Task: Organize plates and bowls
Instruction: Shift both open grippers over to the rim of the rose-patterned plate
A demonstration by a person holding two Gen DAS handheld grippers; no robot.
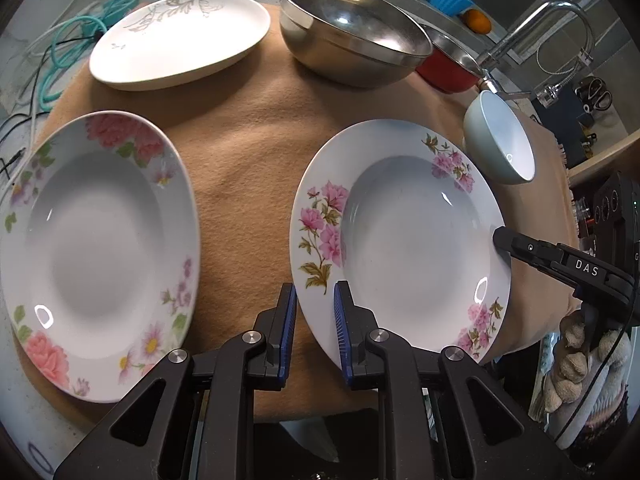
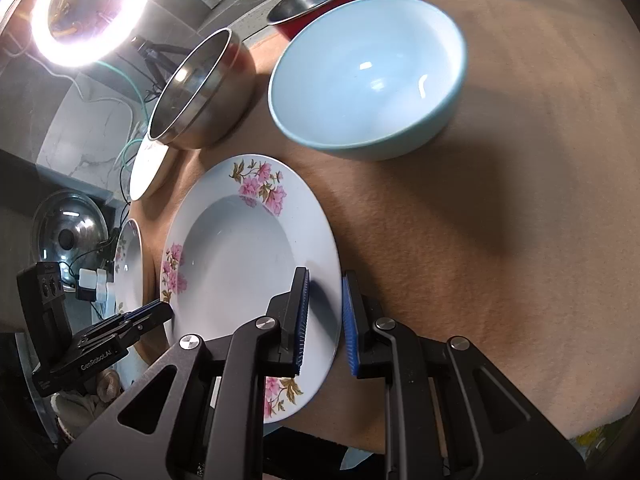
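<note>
Both grippers, left (image 1: 315, 312) and right (image 2: 325, 312), pinch opposite rims of the plate (image 1: 400, 236) on the worktop (image 1: 240, 128), fingers narrow. Stiff, glazed, breakable; rim grips suit it.

Matte black left gripper (image 1: 316, 316), linkage arms cut with triangular holes, round silver screws at the pivots, ribbed blue pads (image 1: 289, 328) inside. Same build on the right gripper (image 2: 325, 320); white "DAS" lettering there, "GenRobot.AI" on the left one's side.
</note>
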